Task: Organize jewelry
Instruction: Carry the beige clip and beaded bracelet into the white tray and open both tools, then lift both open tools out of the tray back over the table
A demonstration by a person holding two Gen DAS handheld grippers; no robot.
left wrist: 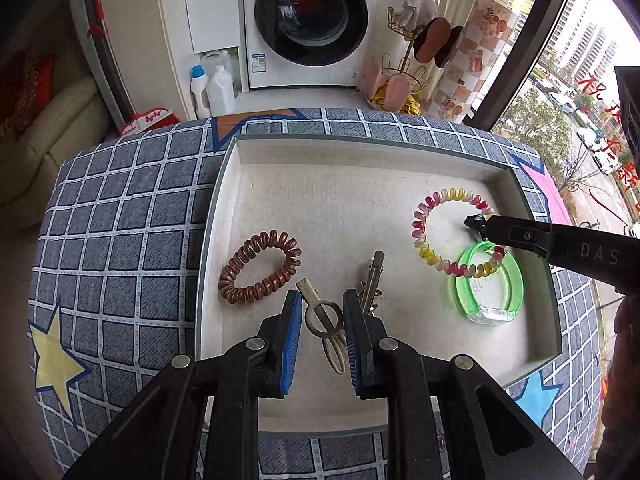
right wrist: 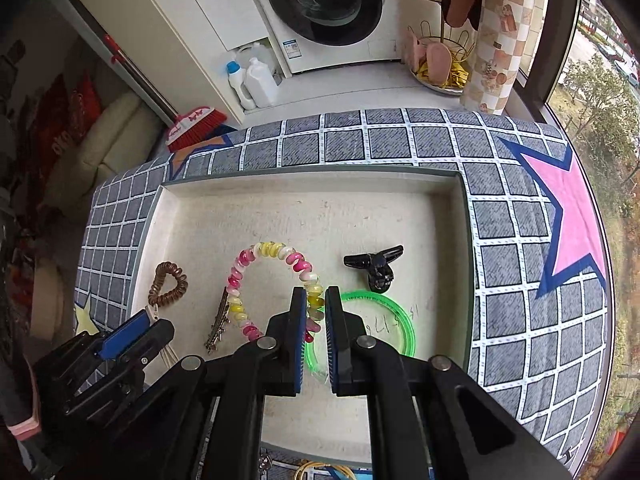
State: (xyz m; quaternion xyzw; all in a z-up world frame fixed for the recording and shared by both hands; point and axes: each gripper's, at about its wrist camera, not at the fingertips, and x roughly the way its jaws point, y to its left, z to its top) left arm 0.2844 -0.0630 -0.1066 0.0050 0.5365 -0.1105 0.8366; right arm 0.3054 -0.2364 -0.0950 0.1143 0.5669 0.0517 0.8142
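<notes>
Two tongs work over a shallow white tray [left wrist: 224, 200] set on a worktop under a checked grey cloth [left wrist: 120, 220] with stars. Leftmost in the tray lies a copper spiral hair tie [left wrist: 260, 266]. Just right of it, left tongs [left wrist: 322, 300] hang part open, blue pads straddling a beige flat hair clip [left wrist: 324, 320] without visibly pressing it; a silver metal clip [left wrist: 372, 280] lies beside the right pad. Further right, a pink-and-yellow spiral hair tie [right wrist: 272, 284] overlaps a green translucent bangle [right wrist: 384, 304]. Right tongs [right wrist: 316, 296] are narrowed around that tie's near coil; whether the pads actually pinch it, cannot tell. Black claw clip [right wrist: 374, 268] sits just beyond the bangle, near the tray's right wall.
</notes>
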